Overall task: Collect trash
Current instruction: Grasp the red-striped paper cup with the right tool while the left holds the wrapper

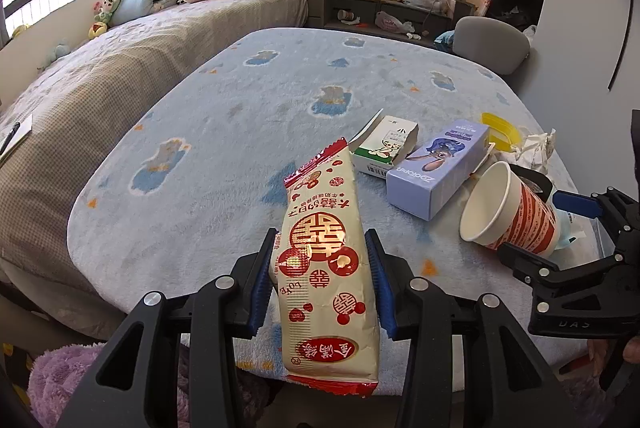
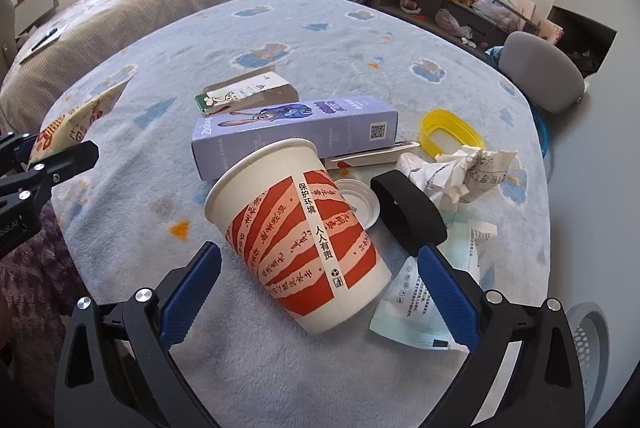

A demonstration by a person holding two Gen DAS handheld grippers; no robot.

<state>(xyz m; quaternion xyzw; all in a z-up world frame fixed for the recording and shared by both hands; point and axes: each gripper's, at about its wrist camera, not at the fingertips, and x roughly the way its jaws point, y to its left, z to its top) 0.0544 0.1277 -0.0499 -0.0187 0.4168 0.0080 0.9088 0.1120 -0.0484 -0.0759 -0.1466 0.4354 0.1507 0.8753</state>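
Note:
A cream and red snack wrapper [image 1: 326,268] stands upright in my left gripper [image 1: 322,234], whose blue pads press both of its sides. The wrapper [image 2: 76,123] and left gripper [image 2: 60,155] also show at the left edge of the right wrist view. A white paper cup with red stripes [image 2: 296,236] lies on its side on the blue blanket-covered table [image 2: 280,27], mouth towards the upper left. My right gripper [image 2: 318,250] straddles the cup, and a gap shows by the right pad. From the left wrist view, the cup [image 1: 508,211] sits between the right gripper's [image 1: 532,224] fingers.
Behind the cup lie a purple box [image 2: 296,131] and a small green-and-white carton [image 2: 244,93]. To its right lie a yellow ring [image 2: 448,131], crumpled paper [image 2: 460,167], a black band [image 2: 408,216], a white lid [image 2: 356,199] and a mask packet [image 2: 424,304]. A mesh basket [image 2: 588,340] stands lower right.

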